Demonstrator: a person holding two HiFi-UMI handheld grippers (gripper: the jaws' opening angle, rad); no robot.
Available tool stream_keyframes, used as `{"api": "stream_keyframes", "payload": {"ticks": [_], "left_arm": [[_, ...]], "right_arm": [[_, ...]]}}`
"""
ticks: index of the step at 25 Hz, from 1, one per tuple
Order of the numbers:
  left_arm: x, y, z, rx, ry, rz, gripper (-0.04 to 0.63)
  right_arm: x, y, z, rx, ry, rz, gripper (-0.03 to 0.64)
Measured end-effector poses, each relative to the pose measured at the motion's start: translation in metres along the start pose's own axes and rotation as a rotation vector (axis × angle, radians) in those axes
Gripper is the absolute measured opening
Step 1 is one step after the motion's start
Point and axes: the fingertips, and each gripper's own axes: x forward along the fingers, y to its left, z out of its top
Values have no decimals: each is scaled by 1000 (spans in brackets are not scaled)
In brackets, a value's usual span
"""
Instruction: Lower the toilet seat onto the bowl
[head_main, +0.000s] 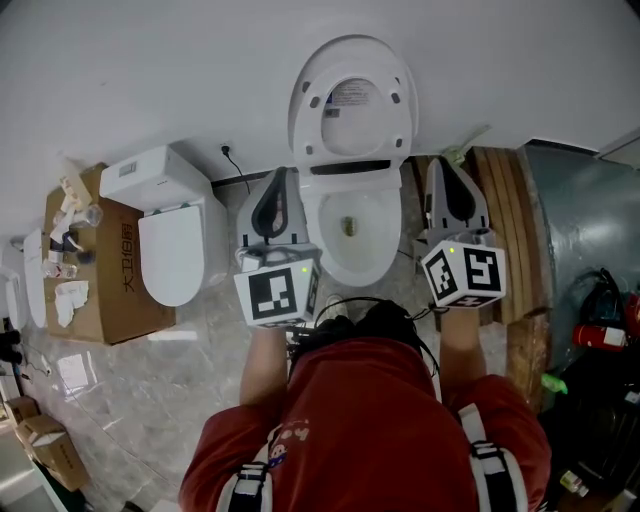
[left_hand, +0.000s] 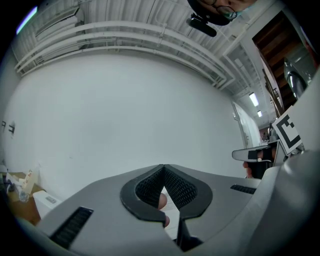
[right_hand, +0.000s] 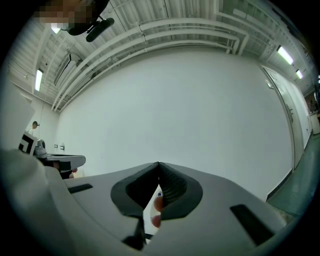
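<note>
In the head view a white toilet stands against the wall, its bowl (head_main: 350, 240) open. Its seat (head_main: 310, 110) and the lid behind it are raised upright against the wall. My left gripper (head_main: 284, 173) is held just left of the bowl, jaws shut with nothing in them. My right gripper (head_main: 438, 160) is just right of the bowl, also shut and holding nothing. Neither touches the toilet. In the left gripper view the left gripper (left_hand: 163, 166) points at the bare white wall, and so does the right gripper (right_hand: 158, 163) in its own view.
A second toilet (head_main: 175, 250) with its lid down stands to the left, beside a cardboard box (head_main: 115, 285) with small items on it. Wooden planks (head_main: 505, 200) and a grey panel (head_main: 585, 215) stand to the right. A cable (head_main: 238, 170) runs from the wall.
</note>
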Motion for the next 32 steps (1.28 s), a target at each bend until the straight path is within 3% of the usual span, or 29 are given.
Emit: {"api": "stream_keyframes", "payload": {"ticks": [5,8,18,32], "left_arm": [[16,-3,5,-15,-63,-2,12],[31,-4,-2,23,-38,9,12],[83,-19,-16,5,14,53,12],[138,-27,-37,50,38,25,12]], "right_arm": [[14,-7,-5,-14,4,2,11],[29,-16,-10,-16,3,20,11],[80,-49,-33,15,52,94,11],[123,-74,-58,-2,114,109,11]]}}
